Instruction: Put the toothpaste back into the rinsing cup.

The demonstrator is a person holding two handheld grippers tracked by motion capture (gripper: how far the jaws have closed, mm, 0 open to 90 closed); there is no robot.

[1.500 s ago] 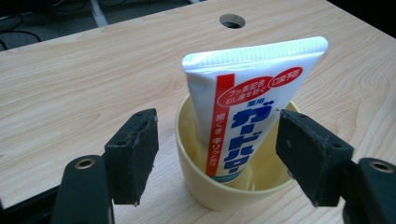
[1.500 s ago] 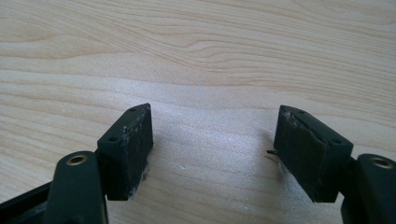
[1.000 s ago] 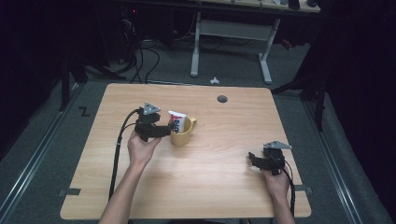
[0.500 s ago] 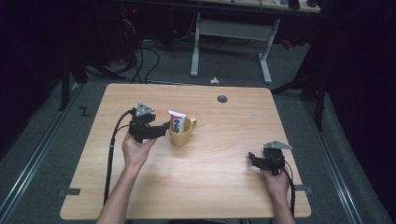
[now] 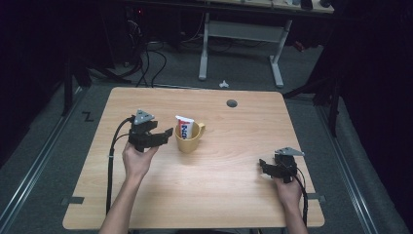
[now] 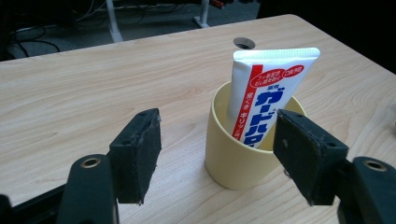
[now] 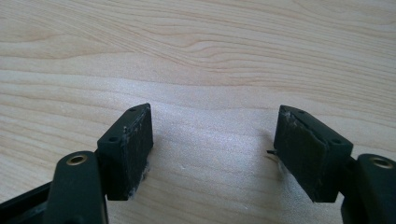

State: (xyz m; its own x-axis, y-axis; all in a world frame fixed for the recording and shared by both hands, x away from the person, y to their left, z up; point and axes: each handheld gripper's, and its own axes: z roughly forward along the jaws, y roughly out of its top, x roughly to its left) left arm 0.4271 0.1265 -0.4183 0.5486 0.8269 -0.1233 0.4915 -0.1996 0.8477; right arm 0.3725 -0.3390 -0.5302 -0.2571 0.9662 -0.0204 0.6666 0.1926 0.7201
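A yellow mug (image 5: pixel 189 140) (image 6: pixel 245 154) stands near the middle of the wooden table (image 5: pixel 234 195). A white and red toothpaste tube (image 5: pixel 184 127) (image 6: pixel 267 98) leans upright inside it. My left gripper (image 5: pixel 164 135) (image 6: pixel 217 163) hovers just left of the mug, open, with nothing between its jaws. At the table's front right, my right gripper (image 5: pixel 263 166) (image 7: pixel 212 154) rests low over bare wood, open and holding nothing.
A round cable hole (image 5: pixel 232 103) (image 6: pixel 243 43) sits near the table's far edge. Beyond the table are desk legs (image 5: pixel 203 53), floor cables (image 5: pixel 146 63) and a small white object (image 5: pixel 223 84) on the grey floor.
My left gripper has drawn back to the left, away from the mug. The right gripper has stayed put.
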